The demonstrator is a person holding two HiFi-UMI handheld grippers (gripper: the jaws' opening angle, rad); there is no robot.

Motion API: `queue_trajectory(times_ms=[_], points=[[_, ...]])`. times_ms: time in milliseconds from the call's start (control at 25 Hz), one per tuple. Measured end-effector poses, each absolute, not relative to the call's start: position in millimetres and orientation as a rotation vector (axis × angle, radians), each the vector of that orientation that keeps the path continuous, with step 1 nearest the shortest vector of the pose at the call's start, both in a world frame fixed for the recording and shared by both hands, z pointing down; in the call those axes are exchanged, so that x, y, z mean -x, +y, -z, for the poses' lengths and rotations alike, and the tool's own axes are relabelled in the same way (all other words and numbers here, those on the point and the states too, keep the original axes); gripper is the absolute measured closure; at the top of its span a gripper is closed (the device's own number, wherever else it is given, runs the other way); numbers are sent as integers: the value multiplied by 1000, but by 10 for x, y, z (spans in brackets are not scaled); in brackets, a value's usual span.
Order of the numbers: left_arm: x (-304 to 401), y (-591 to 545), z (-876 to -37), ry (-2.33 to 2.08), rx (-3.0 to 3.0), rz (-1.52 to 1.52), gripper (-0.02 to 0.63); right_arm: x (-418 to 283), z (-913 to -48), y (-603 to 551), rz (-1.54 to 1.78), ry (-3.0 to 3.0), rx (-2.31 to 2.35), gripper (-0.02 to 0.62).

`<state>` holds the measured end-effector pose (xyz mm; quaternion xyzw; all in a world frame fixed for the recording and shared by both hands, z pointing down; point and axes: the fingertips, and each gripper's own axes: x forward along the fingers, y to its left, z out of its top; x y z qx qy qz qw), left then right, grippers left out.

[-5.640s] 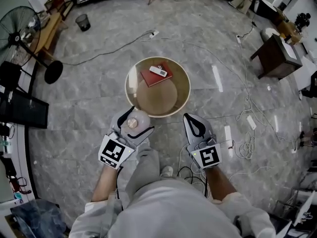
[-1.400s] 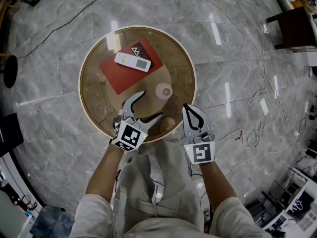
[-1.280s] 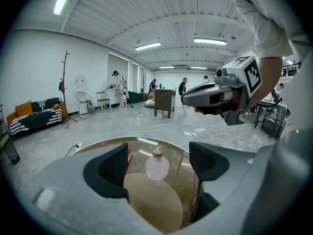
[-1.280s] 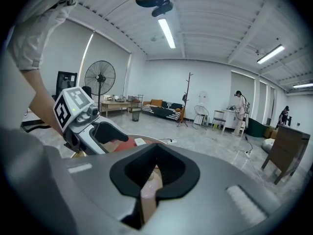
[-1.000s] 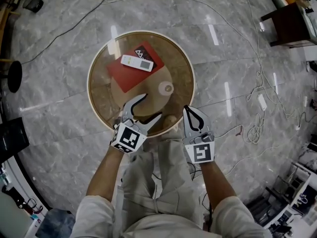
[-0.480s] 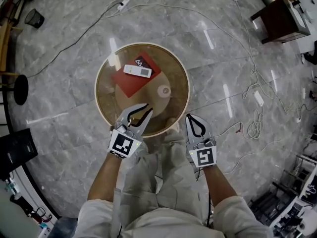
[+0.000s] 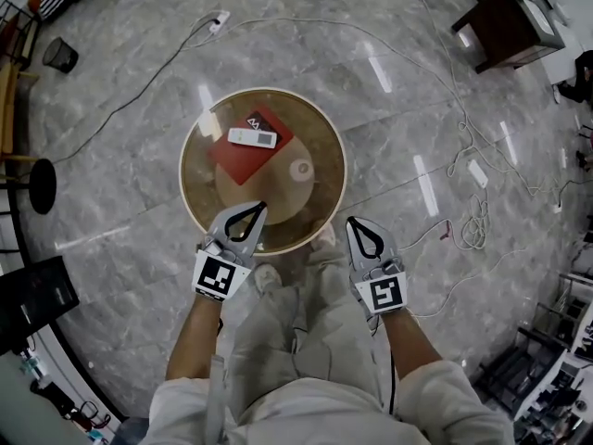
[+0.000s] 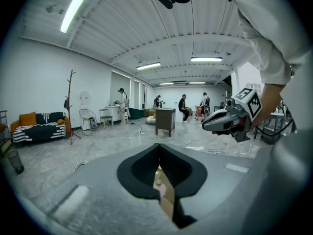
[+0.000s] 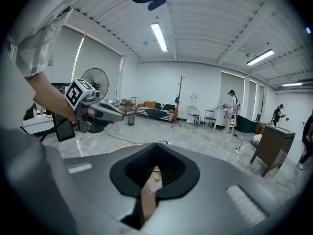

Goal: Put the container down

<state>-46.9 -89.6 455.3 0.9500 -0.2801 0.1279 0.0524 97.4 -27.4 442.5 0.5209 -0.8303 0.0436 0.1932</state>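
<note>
Both grippers clenched and empty, the container set on the round table ahead of them.

The left gripper has its jaws pressed together with nothing between them, its tips over the near edge of the glass-topped table. The right gripper, beside it on the right, is likewise closed on nothing, its tips just outside the table's rim. The container, a small round pot, sits ahead of the left gripper and a little to its right, apart from both grippers. Farther ahead of the left gripper lies a red book with a white remote on top.
</note>
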Motion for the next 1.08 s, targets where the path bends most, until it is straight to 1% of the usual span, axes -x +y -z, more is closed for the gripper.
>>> queue_trajectory(times_ms=[440, 1080], points=[[477, -822, -4366, -873, -2899, -383, 603, -1046, -4274, -135, -123, -2322, -1473, 591], [459, -764, -4348, -870, -2906, -405, 602, -1029, -4206, -121, -91, -2327, -1462, 591]])
